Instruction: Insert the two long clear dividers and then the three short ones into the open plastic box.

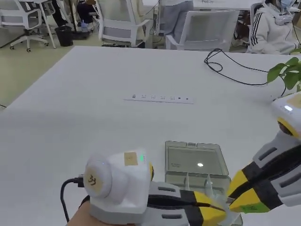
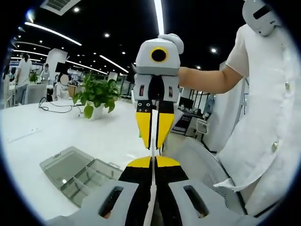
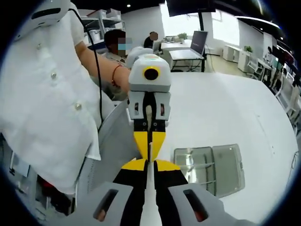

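Note:
The open clear plastic box (image 1: 175,175) lies on the white table just beyond both grippers, its lid (image 1: 195,160) folded flat on the far side. Two clear dividers (image 1: 207,182) stand upright in its base. My left gripper (image 1: 221,213) and my right gripper (image 1: 233,200) meet tip to tip above the box's near edge. Both are shut on one thin clear divider (image 2: 152,197), seen edge-on between the jaws in each gripper view. In the left gripper view the right gripper (image 2: 153,145) faces me; the box (image 2: 75,172) lies lower left. The box (image 3: 207,167) lies right of the jaws in the right gripper view.
A flat power strip (image 1: 160,98) lies mid-table. A black cable (image 1: 230,66) loops at the far right beside a green plant (image 1: 288,73). White chairs and seated people are beyond the far edge. The person's white shirt (image 3: 42,94) is close behind the grippers.

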`<state>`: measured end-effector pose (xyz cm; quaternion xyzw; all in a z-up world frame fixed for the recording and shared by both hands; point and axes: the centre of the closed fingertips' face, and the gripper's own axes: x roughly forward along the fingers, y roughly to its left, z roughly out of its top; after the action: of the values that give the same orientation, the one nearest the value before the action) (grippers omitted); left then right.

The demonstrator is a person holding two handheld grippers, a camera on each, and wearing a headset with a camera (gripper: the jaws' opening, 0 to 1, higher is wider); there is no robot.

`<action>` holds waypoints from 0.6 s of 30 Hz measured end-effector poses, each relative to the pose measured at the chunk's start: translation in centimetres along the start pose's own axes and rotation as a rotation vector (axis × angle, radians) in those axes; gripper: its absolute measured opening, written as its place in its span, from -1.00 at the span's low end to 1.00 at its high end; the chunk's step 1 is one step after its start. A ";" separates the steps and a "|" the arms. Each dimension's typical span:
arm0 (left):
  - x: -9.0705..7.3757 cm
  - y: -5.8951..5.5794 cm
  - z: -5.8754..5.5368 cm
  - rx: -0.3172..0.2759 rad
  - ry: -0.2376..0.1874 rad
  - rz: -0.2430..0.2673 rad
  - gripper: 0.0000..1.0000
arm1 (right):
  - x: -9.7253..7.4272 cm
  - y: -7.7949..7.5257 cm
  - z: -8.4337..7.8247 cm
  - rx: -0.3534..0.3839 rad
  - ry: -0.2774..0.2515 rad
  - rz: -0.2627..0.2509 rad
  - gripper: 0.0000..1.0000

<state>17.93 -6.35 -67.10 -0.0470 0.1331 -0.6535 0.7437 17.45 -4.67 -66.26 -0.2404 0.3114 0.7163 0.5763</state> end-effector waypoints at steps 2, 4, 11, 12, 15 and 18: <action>0.0 -0.1 0.0 0.000 -0.002 -0.003 -1.00 | 0.1 0.1 0.0 -0.001 -0.002 0.010 -0.92; 0.0 -0.1 0.0 0.001 -0.003 -0.003 -1.00 | 0.1 0.1 0.0 0.003 -0.004 0.017 -0.93; -0.1 -0.2 -0.1 0.001 -0.001 -0.012 -1.00 | 0.3 0.4 0.0 0.003 -0.008 0.043 -0.94; -0.1 -0.2 -0.2 0.002 0.000 -0.010 -1.00 | 0.3 0.4 0.0 0.002 -0.007 0.042 -0.94; -0.1 -0.1 -0.2 0.001 0.002 -0.005 -1.00 | 0.4 0.3 0.0 -0.002 -0.008 0.040 -0.94; -0.3 0.0 -0.3 -0.004 0.006 0.000 -1.00 | 0.5 0.2 0.0 -0.006 -0.009 0.037 -0.94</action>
<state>17.80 -6.05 -67.37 -0.0463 0.1366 -0.6534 0.7431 17.12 -4.36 -66.55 -0.2331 0.3110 0.7287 0.5638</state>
